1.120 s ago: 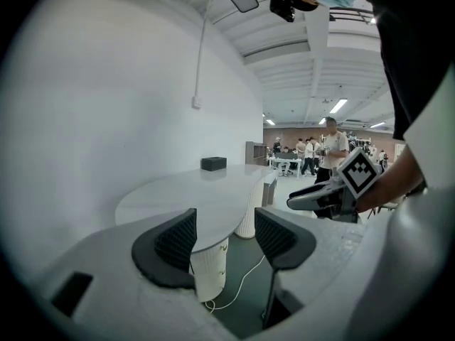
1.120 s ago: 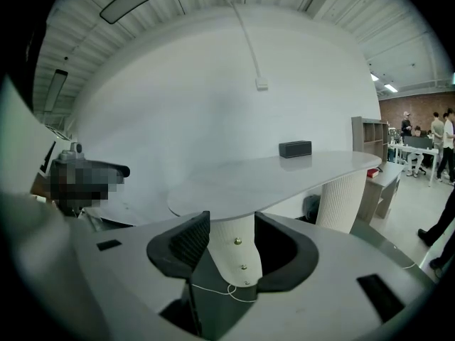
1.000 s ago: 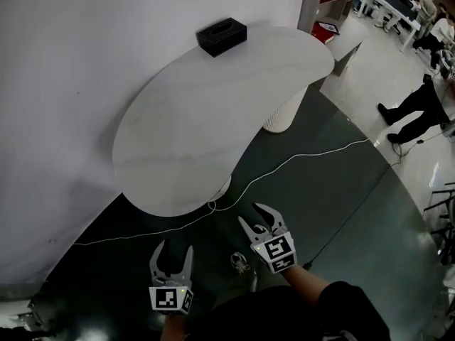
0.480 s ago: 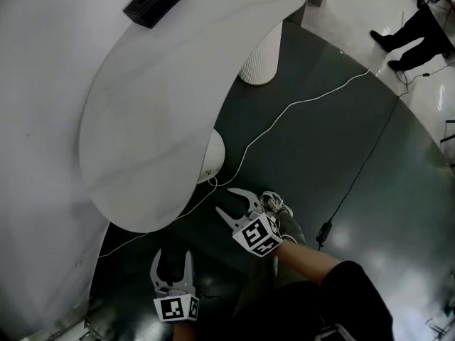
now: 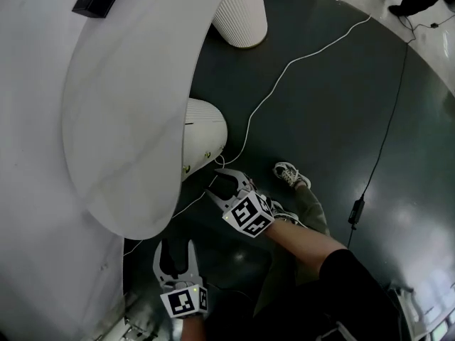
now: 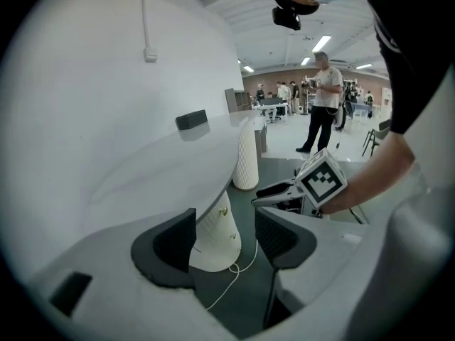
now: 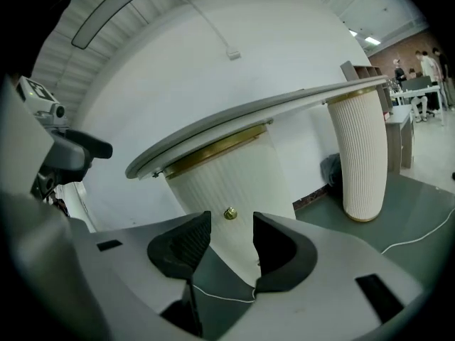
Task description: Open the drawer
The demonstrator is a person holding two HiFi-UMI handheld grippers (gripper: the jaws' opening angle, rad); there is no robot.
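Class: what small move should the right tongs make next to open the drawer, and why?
Probably ease the right tongs forward onto the brass knob: their jaws stand open, and the knob lines up with the gap but is not yet reached.

Head view overhead; gripper views low, near, sharing drawer pedestal (image 7: 222,178)

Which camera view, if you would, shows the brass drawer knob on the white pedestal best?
The right gripper view: the brass knob sits close and centred on the ribbed pedestal, just beyond the right gripper's open tongs. The left gripper view shows it small, from the side; the head view shows only a tiny dot.
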